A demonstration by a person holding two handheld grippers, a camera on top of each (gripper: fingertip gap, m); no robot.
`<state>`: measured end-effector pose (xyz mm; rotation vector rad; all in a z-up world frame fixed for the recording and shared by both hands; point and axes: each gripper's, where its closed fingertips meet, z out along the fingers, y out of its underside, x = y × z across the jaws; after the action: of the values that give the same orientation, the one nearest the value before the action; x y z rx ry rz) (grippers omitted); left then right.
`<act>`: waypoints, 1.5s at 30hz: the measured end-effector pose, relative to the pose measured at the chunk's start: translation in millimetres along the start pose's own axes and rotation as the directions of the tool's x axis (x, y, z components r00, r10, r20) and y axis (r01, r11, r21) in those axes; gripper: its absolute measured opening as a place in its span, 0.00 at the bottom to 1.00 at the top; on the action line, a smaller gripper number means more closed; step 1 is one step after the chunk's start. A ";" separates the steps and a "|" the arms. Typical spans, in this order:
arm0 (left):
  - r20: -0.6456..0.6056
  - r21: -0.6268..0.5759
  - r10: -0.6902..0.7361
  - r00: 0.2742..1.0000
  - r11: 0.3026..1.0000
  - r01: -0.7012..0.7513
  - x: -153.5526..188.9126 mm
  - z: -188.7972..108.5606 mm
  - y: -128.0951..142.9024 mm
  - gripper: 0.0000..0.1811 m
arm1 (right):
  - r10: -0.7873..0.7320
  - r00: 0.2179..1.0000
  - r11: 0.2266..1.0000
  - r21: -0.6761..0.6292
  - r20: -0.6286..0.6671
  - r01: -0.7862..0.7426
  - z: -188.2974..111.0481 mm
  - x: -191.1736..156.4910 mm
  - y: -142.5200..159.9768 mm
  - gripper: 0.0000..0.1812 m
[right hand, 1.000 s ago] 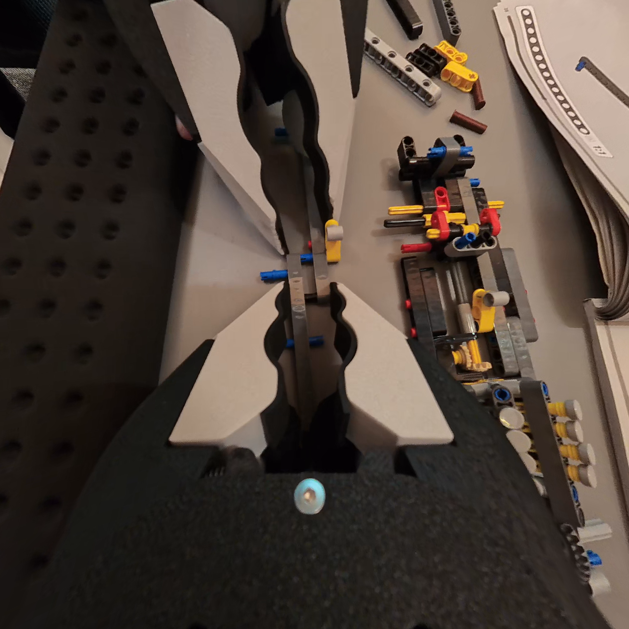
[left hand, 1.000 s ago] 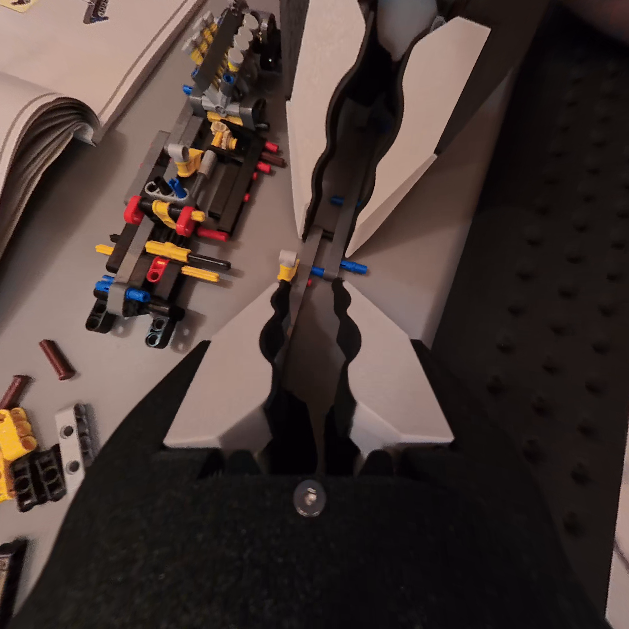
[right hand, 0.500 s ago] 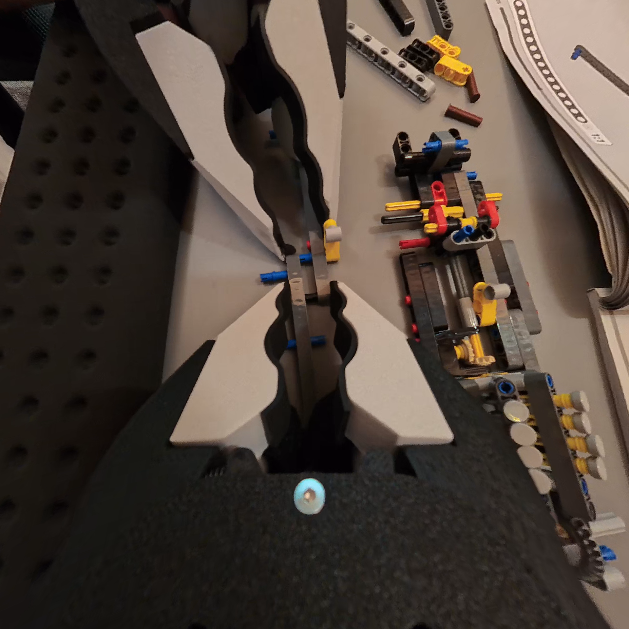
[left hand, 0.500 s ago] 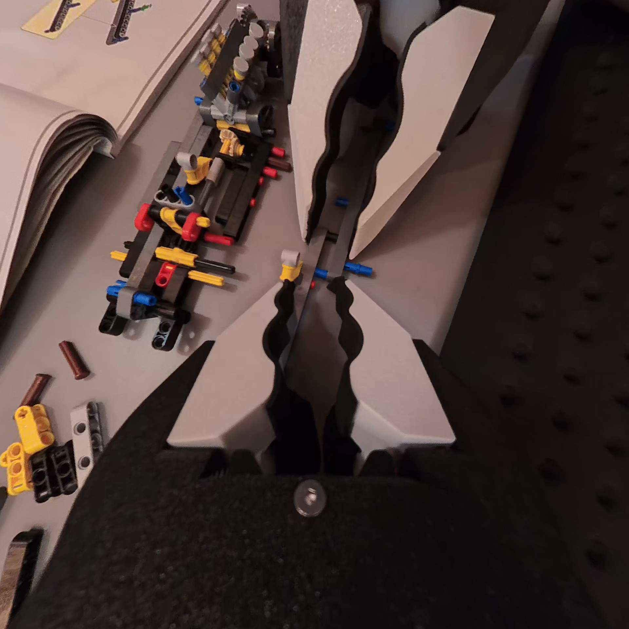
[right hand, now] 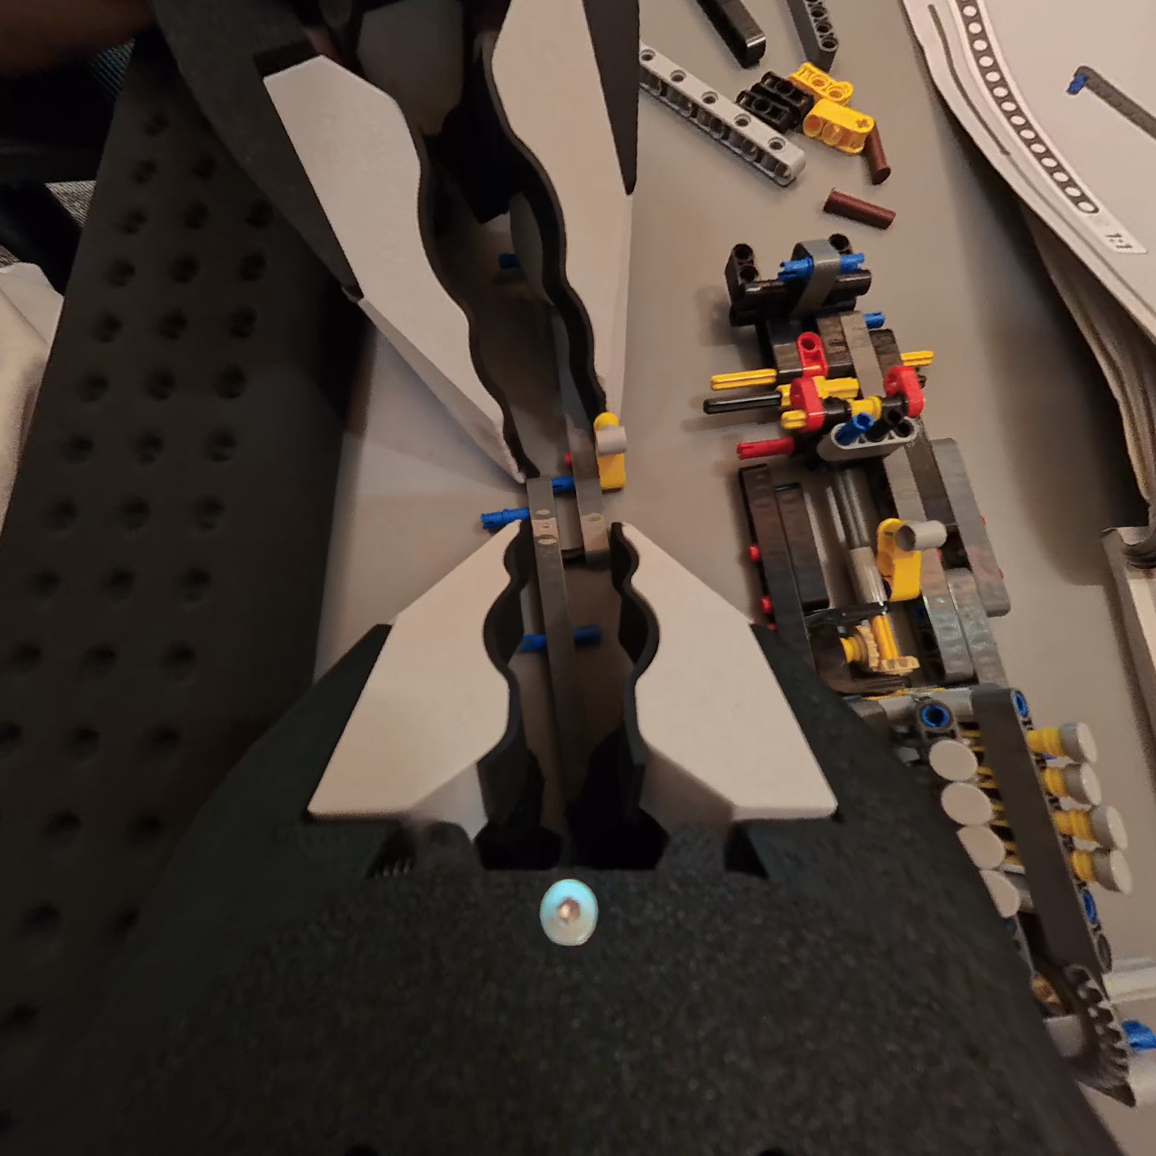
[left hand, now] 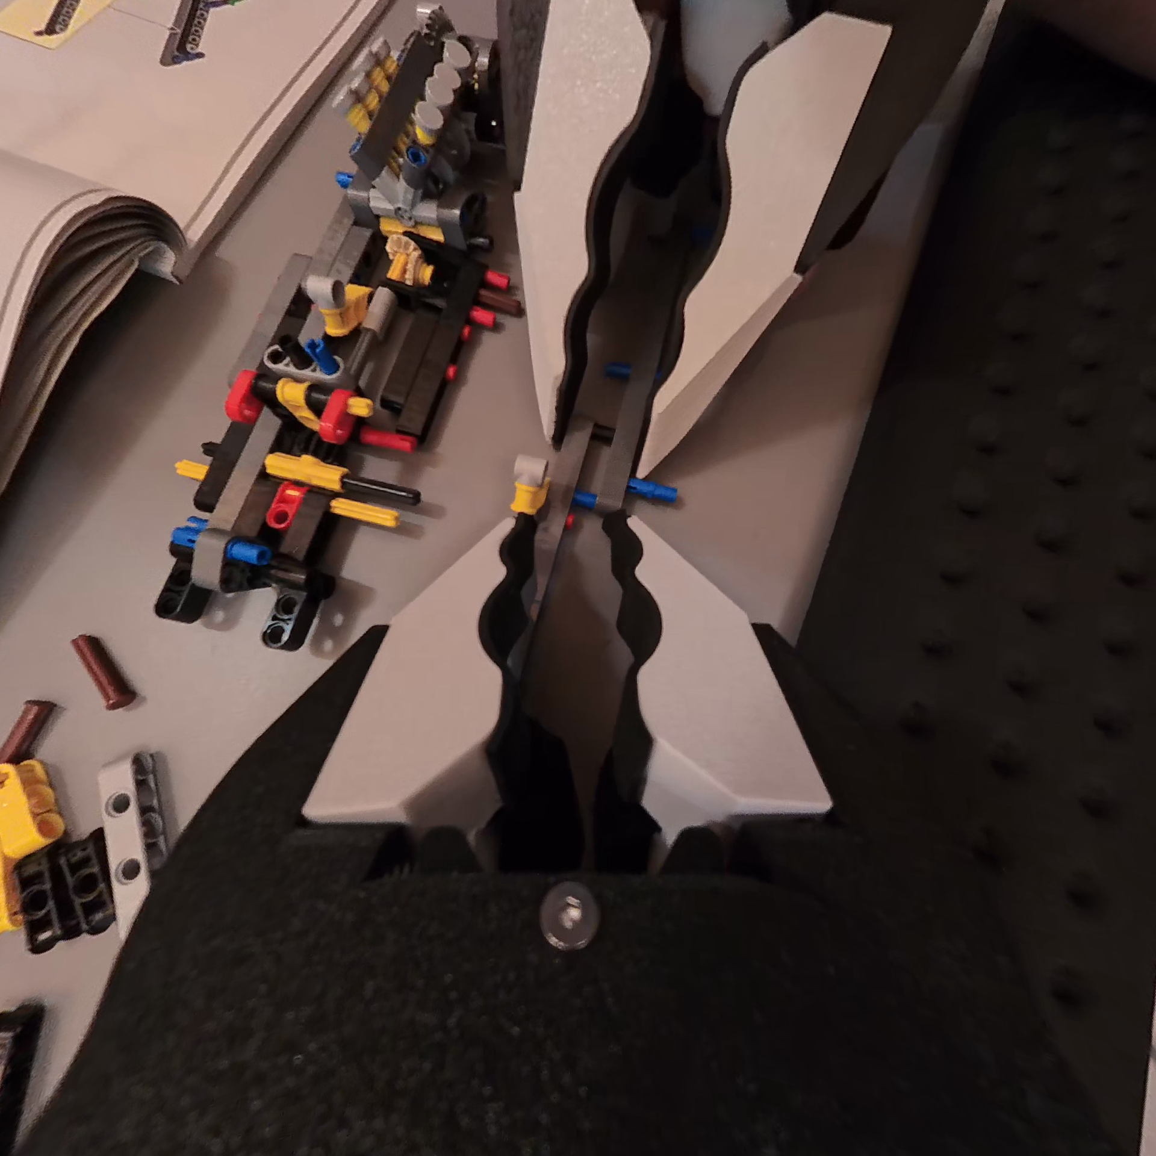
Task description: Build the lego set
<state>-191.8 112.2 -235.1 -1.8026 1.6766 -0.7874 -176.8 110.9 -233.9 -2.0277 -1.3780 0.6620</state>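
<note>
Above grey tabletop (left hand: 94, 600): paired dark-grey lego beams with blue pins (left hand: 600, 475), held at both ends.
Left gripper (left hand: 569, 532): closed on beams.
Right gripper (right hand: 566, 538): closed on beams.
Beside: long multicoloured lego chassis (left hand: 325, 400), lying flat.

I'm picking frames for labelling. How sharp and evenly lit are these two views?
Left wrist view: dim warm light, the chassis build fairly sharp, loose pieces at the lower left edge smeared, the black mat on the right nearly lost in shadow. Right wrist view: the gripped beam assembly crisp, the cylinder row soft and stretched by the wide lens.
</note>
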 end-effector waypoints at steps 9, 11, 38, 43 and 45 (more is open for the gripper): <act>-0.050 0.004 -0.023 0.999 1.000 0.023 3.6 -1.2 -0.2 0.17 | -0.027 1.000 1.000 0.013 -0.006 0.027 1.4 -0.1 -0.3 0.12; -0.067 0.006 -0.040 0.997 0.999 0.041 3.9 -1.5 -0.5 0.17 | -0.023 1.000 1.000 0.020 0.001 0.023 1.3 -0.1 -0.2 0.12; -0.053 0.008 -0.068 0.996 0.998 0.068 -0.2 0.1 -2.0 0.15 | 0.018 0.999 1.000 0.019 0.048 -0.019 0.3 -4.0 -1.2 0.15; -0.056 0.008 -0.063 0.996 0.998 0.064 0.6 0.0 -1.9 0.14 | 0.007 0.999 1.000 0.011 0.041 -0.008 -5.1 -1.2 4.0 0.16; -0.057 0.008 -0.063 0.996 0.998 0.064 0.8 0.0 -2.0 0.14 | -0.024 1.000 1.000 0.017 0.020 0.023 -7.5 1.1 6.9 0.16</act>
<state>-190.5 111.6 -233.6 -1.8510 1.6552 -0.8804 -166.8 108.5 -233.6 -1.9940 -1.4014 0.6834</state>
